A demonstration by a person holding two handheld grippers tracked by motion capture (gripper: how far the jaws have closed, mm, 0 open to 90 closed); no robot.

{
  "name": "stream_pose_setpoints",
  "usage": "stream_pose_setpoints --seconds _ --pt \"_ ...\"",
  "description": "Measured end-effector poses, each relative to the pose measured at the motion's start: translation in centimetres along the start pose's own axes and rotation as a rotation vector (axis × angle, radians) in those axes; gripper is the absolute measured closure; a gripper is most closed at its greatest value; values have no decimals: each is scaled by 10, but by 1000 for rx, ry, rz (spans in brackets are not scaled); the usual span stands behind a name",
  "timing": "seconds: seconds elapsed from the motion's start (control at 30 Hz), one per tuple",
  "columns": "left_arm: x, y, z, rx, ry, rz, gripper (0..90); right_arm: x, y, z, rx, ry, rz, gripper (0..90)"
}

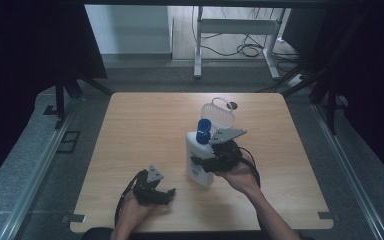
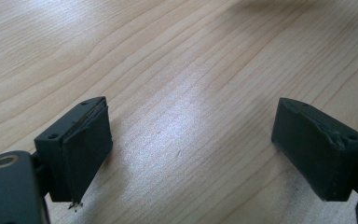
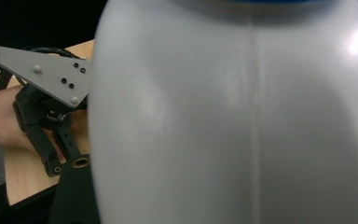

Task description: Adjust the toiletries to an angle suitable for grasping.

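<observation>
My right gripper (image 1: pixel 203 162) is pressed up against a white bottle (image 1: pixel 199 159) with a blue cap (image 1: pixel 203 127). The bottle stands upright near the middle of the wooden table (image 1: pixel 145 130). From above, my right jaws seem to reach around the bottle's lower part. In my right gripper view the bottle (image 3: pixel 233 116) is so close that it hides my jaws, so I cannot tell for sure if they are squeezing it or just touching it.

Just behind the bottle stands a small white mesh basket (image 1: pixel 218 113). It sits very near the blue cap, on the far side. A little round dark spot (image 1: pixel 232 105) lies on the table right beside the basket.

My left gripper (image 1: pixel 166 194) rests low by the near edge of the table, well apart from the bottle. Its jaws are spread wide with nothing between them. In my left gripper view I see bare wood (image 2: pixel 182 70) between the two black pads (image 2: pixel 86 144).

In my right gripper view, my left gripper (image 3: pixel 51 116) shows off to the side past the bottle, with its grey three-cornered plate (image 3: pixel 46 74) on top.

Past the table there is grey floor (image 1: pixel 145 75) and a white metal stand (image 1: pixel 235 30) with dark cables (image 1: pixel 250 49) on the ground.
</observation>
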State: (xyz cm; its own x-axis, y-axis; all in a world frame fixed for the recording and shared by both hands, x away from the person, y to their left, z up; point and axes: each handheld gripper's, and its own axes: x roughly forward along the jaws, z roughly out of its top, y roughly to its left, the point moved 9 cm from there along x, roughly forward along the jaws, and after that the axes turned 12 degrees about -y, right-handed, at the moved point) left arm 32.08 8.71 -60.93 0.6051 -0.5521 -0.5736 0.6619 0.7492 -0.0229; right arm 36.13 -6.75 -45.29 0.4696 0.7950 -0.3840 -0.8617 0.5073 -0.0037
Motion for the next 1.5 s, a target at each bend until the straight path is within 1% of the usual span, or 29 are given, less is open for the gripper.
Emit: stream_pose_setpoints --seconds 0.03,0.1,0.13,0.23,0.37,0.67,0.77,0.9,1.17,1.23,1.33,1.5 --pt "0 0 0 -2 0 1 114 -2 -2 2 -11 2 3 369" --pt "0 0 0 -5 -4 2 114 -3 -3 3 -16 4 1 370" --pt "1 0 0 -6 -5 3 114 -5 -6 4 -22 7 1 369" --pt "1 0 0 -5 -5 3 114 -5 -9 5 -15 8 -2 369" --pt "1 0 0 -5 -5 4 114 -8 -18 10 -2 1 -11 370" --pt "1 0 0 -6 -4 4 114 -15 -31 24 -6 -22 -12 370" --pt "1 0 0 -6 -5 4 114 -19 -37 28 -11 -20 -18 370" --pt "1 0 0 -7 -5 5 114 -20 -42 29 -13 -17 -17 370" --pt "1 -1 1 -10 -5 10 114 -25 -56 37 13 -34 -16 370" --pt "1 -1 1 -10 -5 10 114 -26 -57 38 13 -34 -17 370" --pt "1 -1 1 -16 -5 12 114 -29 -63 44 16 -43 -17 370" --pt "1 -1 1 -12 -5 12 114 -31 -68 52 10 -52 -14 370"
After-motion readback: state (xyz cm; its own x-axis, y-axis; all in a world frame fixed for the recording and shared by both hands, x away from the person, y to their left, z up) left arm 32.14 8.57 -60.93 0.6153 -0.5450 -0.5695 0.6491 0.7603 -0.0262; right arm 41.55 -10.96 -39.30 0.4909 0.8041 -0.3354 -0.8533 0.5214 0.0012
